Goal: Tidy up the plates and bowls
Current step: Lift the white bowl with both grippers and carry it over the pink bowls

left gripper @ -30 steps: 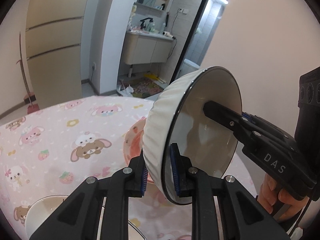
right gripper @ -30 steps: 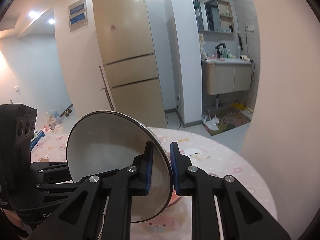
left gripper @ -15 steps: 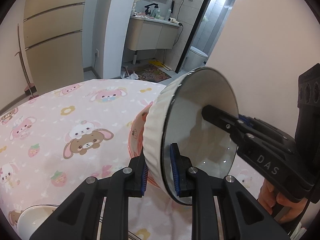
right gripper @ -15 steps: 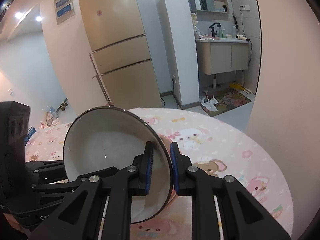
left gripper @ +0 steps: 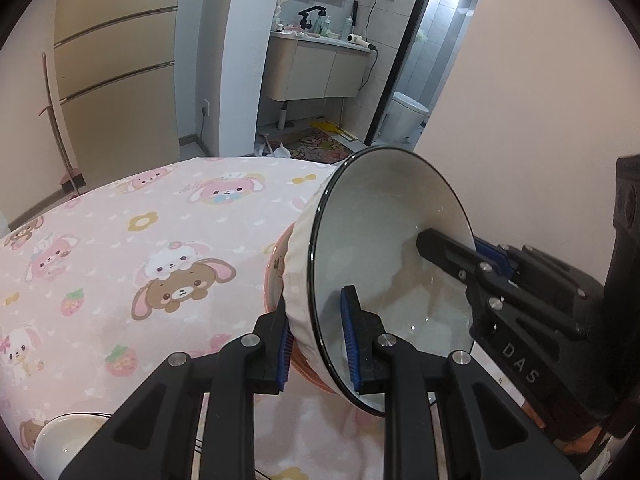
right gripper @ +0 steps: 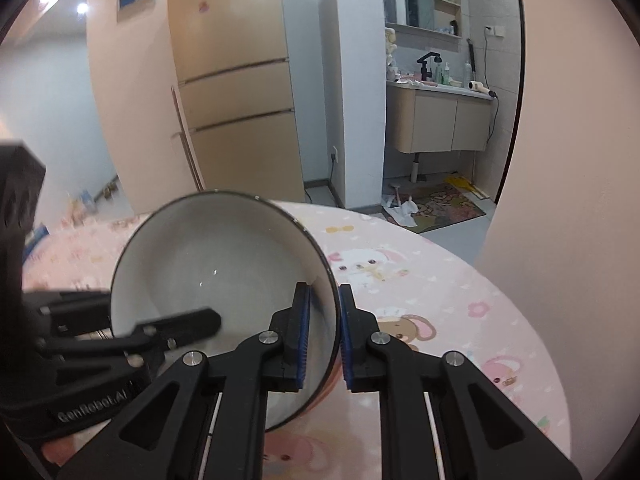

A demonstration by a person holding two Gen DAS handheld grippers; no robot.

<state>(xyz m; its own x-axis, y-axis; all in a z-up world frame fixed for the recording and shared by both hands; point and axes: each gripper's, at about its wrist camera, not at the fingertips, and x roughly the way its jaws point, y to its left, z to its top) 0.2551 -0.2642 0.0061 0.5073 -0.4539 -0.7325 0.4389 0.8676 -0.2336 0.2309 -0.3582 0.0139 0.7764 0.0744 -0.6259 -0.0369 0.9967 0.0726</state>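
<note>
I see both fisheye views evenly lit by soft, warm indoor light, with two ceiling spots (right gripper: pixel 64 2) glaring at upper left. Edges bend and vignette black. The white bowl (left gripper: pixel 384 264) shows small specular glints; the left side of the right view smears slightly.

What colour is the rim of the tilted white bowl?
Black, a thin line around the white bowl; clearest in the left wrist view.
</note>
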